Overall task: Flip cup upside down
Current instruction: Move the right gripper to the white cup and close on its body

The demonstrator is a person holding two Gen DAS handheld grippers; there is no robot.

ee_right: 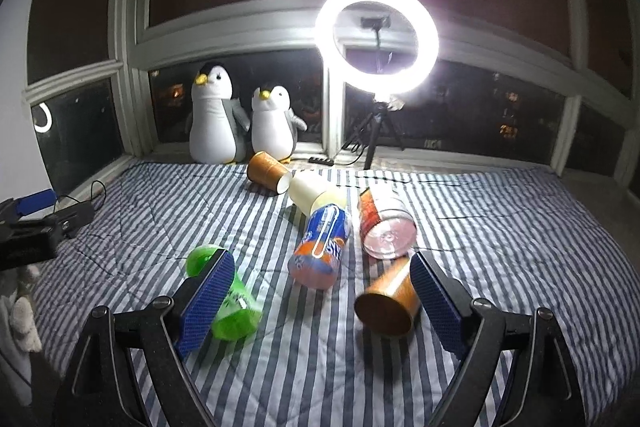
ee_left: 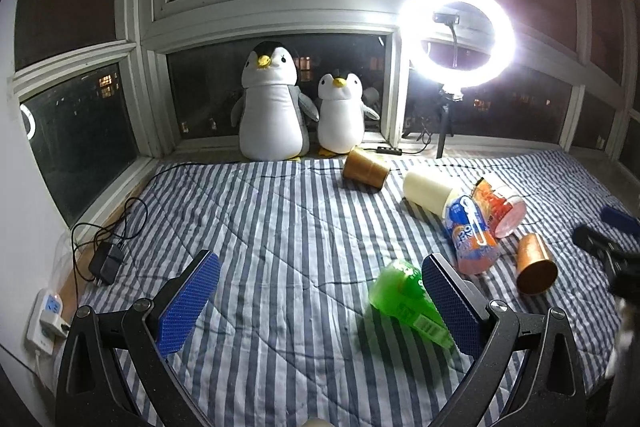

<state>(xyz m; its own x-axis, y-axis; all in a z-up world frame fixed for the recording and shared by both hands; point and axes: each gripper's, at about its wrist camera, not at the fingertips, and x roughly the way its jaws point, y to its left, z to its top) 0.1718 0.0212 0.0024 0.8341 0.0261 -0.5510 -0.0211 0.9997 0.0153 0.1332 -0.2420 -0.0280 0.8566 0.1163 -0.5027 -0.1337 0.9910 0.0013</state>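
Note:
Several cups lie on their sides on the striped quilt [ee_left: 280, 227]: a green cup [ee_left: 404, 303] [ee_right: 228, 307], a blue-orange cup [ee_left: 472, 239] [ee_right: 322, 247], a red cup [ee_left: 500, 207] [ee_right: 384, 223], a cream cup [ee_left: 430, 191] [ee_right: 316, 193] and two copper cups [ee_left: 536, 269] [ee_right: 386, 305], [ee_left: 366, 169] [ee_right: 268, 171]. My left gripper [ee_left: 320, 303] is open, with the green cup just inside its right finger. My right gripper [ee_right: 320, 307] is open above the quilt, the near copper cup by its right finger, the green cup behind its left finger.
Two plush penguins [ee_left: 272, 107] [ee_right: 216, 119] stand at the window sill. A lit ring light on a tripod [ee_left: 456, 35] [ee_right: 378, 39] stands at the back. A charger and cable [ee_left: 106, 259] and a power strip [ee_left: 46, 319] lie at the left edge.

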